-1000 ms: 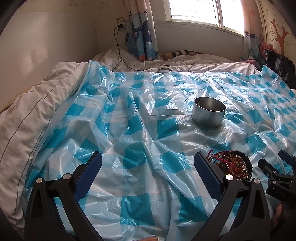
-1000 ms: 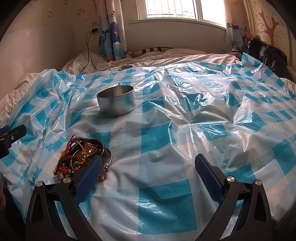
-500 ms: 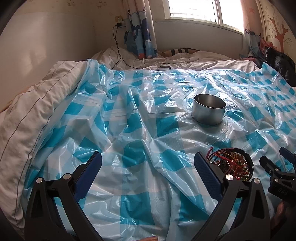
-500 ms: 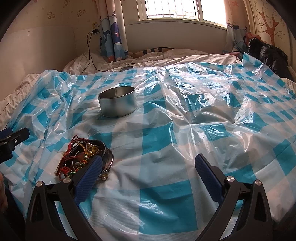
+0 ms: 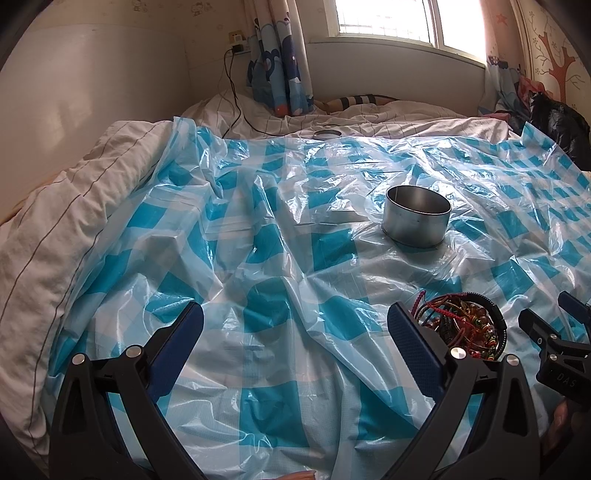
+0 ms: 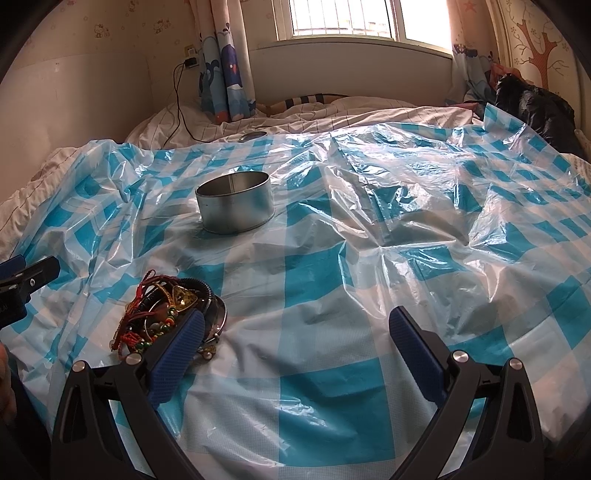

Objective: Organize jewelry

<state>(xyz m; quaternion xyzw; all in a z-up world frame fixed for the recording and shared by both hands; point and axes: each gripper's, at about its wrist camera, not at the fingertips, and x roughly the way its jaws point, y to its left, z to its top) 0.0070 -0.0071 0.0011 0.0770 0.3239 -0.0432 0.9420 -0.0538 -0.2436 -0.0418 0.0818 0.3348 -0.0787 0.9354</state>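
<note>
Bedroom setting: a bed covered by a crinkled, translucent plastic sheet (image 6: 332, 280) in blue-and-white check, spread over striped white bedding (image 5: 74, 206). Window (image 6: 343, 18) at the far wall, cartoon-print curtain (image 6: 225, 74) to its left, a charger cable (image 6: 177, 107) trailing down from a wall socket onto the bedding.

Jewelry pile (image 6: 166, 310) — a tangle of red cords, dark bangles, a yellowish heart-shaped pendant, small green and orange beads, and at least one silver metal ring at the right edge. It lies directly on the sheet, close in, on the near-left in the right wrist view; in the left wrist view the same pile (image 5: 465, 325) sits at the near-right, partly hidden behind that gripper's right finger.

Round metal tin (image 6: 234, 202), open-topped, stands upright on the sheet farther back, well apart from the pile. Its inside looks empty from both views. A small round, lid-like object (image 5: 327, 134) lies at the sheet's far edge.

Left gripper (image 5: 295, 332): fingers spread wide, nothing between them, over bare sheet to the left of the pile.

Right gripper (image 6: 297, 332): fingers likewise spread wide — its left blue pad (image 6: 177, 354) overlaps the near edge of the pile in view; contact cannot be judged.
</note>
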